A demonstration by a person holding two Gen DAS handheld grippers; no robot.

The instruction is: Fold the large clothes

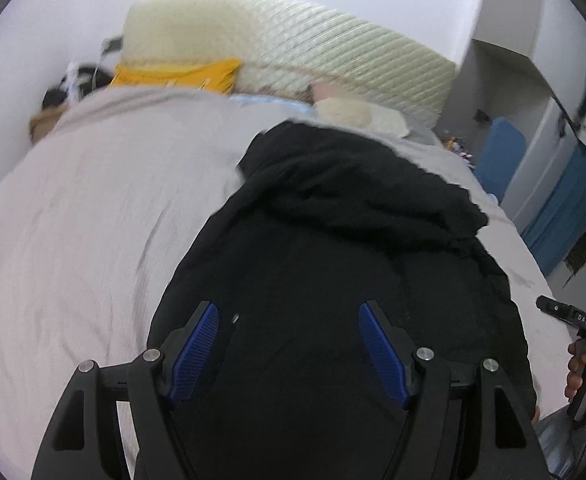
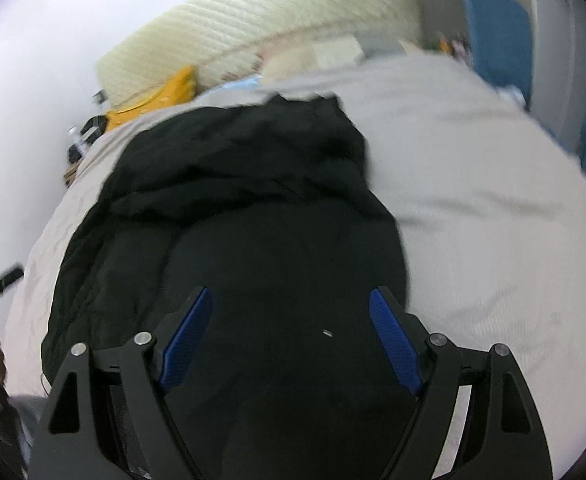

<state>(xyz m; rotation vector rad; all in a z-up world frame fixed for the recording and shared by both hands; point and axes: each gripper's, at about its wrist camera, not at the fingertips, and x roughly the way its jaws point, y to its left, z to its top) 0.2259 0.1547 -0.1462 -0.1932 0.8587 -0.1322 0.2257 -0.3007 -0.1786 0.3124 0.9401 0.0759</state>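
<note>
Both tongs, left (image 1: 289,350) and right (image 2: 291,338), hang spread apart and gripping nothing above a black garment (image 1: 333,260). It lies crumpled on the bed (image 1: 93,220), reaching its near edge.

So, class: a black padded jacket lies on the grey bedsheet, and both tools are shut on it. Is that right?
Not quite. The black padded jacket lies on the grey bedsheet, but both tools are open. The left wrist view shows the left tool spread wide; the right wrist view shows the right tool likewise.
</note>
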